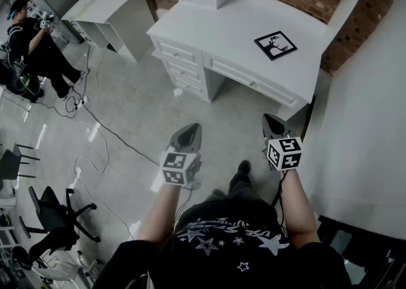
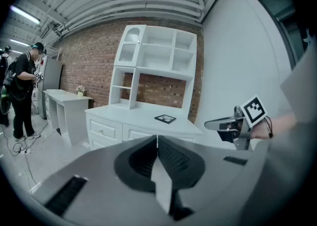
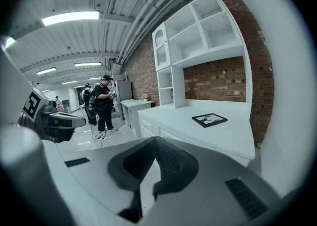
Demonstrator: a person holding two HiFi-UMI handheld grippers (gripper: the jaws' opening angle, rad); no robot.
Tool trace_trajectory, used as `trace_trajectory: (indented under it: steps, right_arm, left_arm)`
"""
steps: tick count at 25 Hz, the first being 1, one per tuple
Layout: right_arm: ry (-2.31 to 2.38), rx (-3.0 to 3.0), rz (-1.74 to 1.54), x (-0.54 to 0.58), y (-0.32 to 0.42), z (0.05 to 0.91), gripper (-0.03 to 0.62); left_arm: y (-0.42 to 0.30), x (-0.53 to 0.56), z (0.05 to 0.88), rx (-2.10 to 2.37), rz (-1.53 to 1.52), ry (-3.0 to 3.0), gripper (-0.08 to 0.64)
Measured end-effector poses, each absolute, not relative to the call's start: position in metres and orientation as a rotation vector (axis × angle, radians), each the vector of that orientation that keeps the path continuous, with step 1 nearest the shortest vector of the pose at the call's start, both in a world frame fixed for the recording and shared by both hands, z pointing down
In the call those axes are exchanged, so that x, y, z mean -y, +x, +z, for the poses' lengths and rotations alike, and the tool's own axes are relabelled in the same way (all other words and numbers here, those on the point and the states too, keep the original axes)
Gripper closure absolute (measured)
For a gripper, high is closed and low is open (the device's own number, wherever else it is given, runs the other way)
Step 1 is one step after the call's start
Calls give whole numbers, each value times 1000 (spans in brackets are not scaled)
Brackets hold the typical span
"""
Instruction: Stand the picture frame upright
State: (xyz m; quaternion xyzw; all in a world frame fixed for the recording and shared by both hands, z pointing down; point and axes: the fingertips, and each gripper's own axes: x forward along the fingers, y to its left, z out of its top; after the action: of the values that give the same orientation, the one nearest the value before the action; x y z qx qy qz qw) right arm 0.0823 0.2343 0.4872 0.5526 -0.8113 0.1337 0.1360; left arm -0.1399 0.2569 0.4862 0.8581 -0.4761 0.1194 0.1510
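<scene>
Right gripper (image 3: 155, 140) jaws pressed together, nothing between them, pointing toward white desk (image 3: 233, 138). Black picture frame (image 3: 209, 119) lies flat on the desk top, well apart from the jaws. White shelf unit (image 3: 198, 31) stands on the desk against brick wall (image 3: 218, 79). Left gripper (image 3: 80, 120) at left edge, marker cube on it, near floor level. Person (image 3: 104, 103) in dark clothes stands far back beside a smaller white table (image 3: 136, 105)

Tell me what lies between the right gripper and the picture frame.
In the head view, only the desk's drawer front and a bare stretch of its top lie between the right gripper and the flat-lying picture frame.
</scene>
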Motion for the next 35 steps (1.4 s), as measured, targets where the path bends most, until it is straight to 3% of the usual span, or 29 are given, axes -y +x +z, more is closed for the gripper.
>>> trace_trajectory:
  steps: [22, 35]
  right_arm:
    - [1591, 2384, 497, -264, 74, 505, 577]
    - [1639, 2380, 563, -182, 93, 511, 577]
  left_arm:
    - [-158, -288, 506, 1355, 401, 2482, 541]
    - [-152, -232, 499, 1403, 352, 2426, 541]
